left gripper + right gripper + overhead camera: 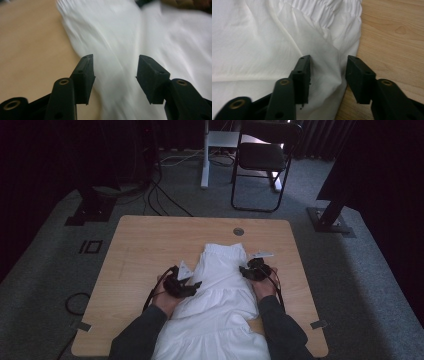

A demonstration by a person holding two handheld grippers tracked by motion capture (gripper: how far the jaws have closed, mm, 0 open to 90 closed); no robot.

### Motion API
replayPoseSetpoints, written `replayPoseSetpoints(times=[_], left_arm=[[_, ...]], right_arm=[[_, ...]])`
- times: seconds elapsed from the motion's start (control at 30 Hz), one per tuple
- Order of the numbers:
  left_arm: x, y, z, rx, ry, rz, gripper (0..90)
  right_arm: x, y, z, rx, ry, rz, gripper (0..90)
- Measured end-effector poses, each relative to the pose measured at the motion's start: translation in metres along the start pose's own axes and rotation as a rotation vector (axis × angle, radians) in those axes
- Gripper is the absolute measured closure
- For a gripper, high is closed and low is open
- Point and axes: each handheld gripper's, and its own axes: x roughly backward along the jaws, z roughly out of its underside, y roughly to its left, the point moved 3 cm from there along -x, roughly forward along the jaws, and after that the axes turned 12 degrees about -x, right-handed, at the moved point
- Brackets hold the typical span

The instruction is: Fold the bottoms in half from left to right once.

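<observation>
A white garment [220, 285] with a gathered elastic band at its far end lies flat along the middle of the wooden table [145, 240], its near part hanging over the front edge. My left gripper [192, 286] is at the cloth's left edge, open, with the white garment [120, 45] between and beyond its jaws. My right gripper [245, 270] is at the cloth's right edge near the band, open too. Its jaws straddle a fold of the white garment [287, 40] right by the table's bare wood [392, 37].
A round cable hole [238, 231] sits near the table's far edge. A black folding chair [262, 157] and a white desk leg [205, 155] stand on the grey carpet behind. Cables [160, 195] run across the floor at the back left. Dark stands flank the table.
</observation>
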Motion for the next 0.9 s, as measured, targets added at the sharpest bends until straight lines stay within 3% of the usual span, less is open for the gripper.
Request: replayPoseSetpoints(times=[0.13, 0.23, 0.3, 0.37, 0.4, 0.43, 0.5, 0.67, 0.73, 0.9], left_arm=[[-0.042, 0.017, -0.009, 0.055, 0.063, -0.009, 46.6], [-0.071, 0.021, -0.004, 0.093, 0.112, -0.021, 45.4], [-0.080, 0.022, 0.001, 0.130, 0.121, -0.003, 46.8], [-0.081, 0.022, 0.002, 0.142, 0.107, 0.017, 55.0], [-0.078, 0.020, 0.003, 0.134, 0.096, 0.032, 55.0], [-0.076, 0.019, 0.004, 0.119, 0.100, 0.033, 68.8], [-0.072, 0.016, 0.006, 0.100, 0.110, 0.036, 76.1], [-0.049, 0.004, 0.023, 0.115, 0.104, 0.054, 77.3], [-0.036, -0.002, 0.034, 0.143, 0.091, 0.057, 77.2], [-0.008, -0.019, 0.056, 0.144, 0.077, 0.050, 77.0]], right_arm=[[-0.001, 0.002, -0.001, 0.003, 0.001, 0.001, 59.9], [-0.001, 0.003, 0.000, 0.005, -0.003, -0.009, 66.7], [-0.001, 0.003, 0.000, 0.006, -0.006, -0.019, 70.6], [-0.001, 0.004, 0.001, 0.005, -0.006, -0.021, 73.4], [-0.001, 0.004, 0.001, 0.002, -0.004, -0.028, 75.7], [0.000, 0.005, 0.002, -0.004, -0.002, -0.035, 79.4], [0.000, 0.007, 0.003, -0.013, -0.002, -0.038, 80.7], [0.010, 0.021, 0.016, 0.007, 0.011, -0.063, 80.9], [0.016, 0.030, 0.025, 0.019, 0.020, -0.085, 80.9], [0.032, 0.056, 0.048, 0.084, 0.028, -0.126, 80.8]])
